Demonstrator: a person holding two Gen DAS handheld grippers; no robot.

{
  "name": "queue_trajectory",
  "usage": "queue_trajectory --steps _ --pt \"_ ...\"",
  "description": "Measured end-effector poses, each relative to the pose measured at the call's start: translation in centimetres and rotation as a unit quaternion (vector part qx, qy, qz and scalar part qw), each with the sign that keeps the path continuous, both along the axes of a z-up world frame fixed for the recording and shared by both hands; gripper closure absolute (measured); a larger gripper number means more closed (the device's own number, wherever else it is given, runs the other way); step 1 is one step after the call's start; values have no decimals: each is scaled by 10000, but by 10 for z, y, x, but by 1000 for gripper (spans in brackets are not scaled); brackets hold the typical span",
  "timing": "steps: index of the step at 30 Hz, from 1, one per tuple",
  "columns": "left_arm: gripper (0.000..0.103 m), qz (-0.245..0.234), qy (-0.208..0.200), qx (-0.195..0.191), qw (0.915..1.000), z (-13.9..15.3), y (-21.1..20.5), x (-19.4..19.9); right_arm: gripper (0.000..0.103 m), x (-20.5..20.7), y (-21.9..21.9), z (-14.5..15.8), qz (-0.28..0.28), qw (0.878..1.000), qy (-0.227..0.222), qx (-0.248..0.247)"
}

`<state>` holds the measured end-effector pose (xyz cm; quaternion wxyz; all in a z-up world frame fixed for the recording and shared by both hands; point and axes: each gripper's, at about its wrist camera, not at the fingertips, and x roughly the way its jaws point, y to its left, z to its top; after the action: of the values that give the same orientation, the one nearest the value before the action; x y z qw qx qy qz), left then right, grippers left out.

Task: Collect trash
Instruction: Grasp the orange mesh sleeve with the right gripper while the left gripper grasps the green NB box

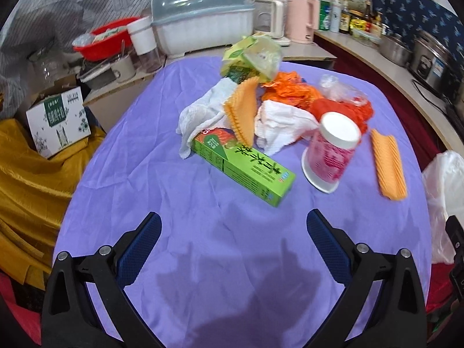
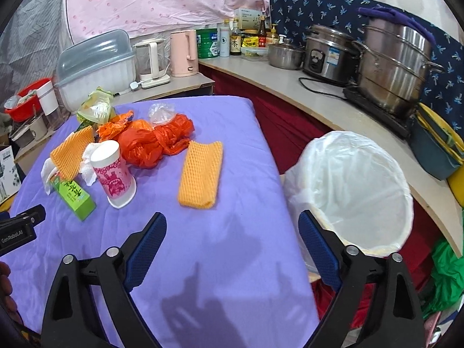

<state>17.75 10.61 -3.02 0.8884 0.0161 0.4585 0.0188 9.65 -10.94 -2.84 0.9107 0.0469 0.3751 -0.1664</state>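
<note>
Pretty much nothing's collected yet: our left gripper point(image 1: 233, 227) and right gripper point(image 2: 232, 227) both hang wide open and empty over the purple bench point(image 1: 203, 232). The trash pile point(image 1: 261, 110), green box point(image 1: 243, 163) and cup point(image 1: 332, 152) sit mid-bench. Only the right view properly shows the lined bin point(image 2: 352, 188), apparently empty, beside the bench.
</note>
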Motion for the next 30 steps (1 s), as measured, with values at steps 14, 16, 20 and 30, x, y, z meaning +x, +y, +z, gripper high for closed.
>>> queue_trajectory --steps 14,16,20,30 --pt "7 571 421 -340 9969 -43 -5 82 50 92 -18 -50 -265 9982 336 422" --pt "8 600 465 -328 9966 -49 -5 87 56 98 -22 -56 -298 9976 399 482" --pt "20 558 554 -312 9964 -58 -4 94 62 107 -28 -74 -301 9955 543 718" --pt "43 368 576 -411 9968 -61 1 84 91 107 -25 -87 -127 9927 594 1045"
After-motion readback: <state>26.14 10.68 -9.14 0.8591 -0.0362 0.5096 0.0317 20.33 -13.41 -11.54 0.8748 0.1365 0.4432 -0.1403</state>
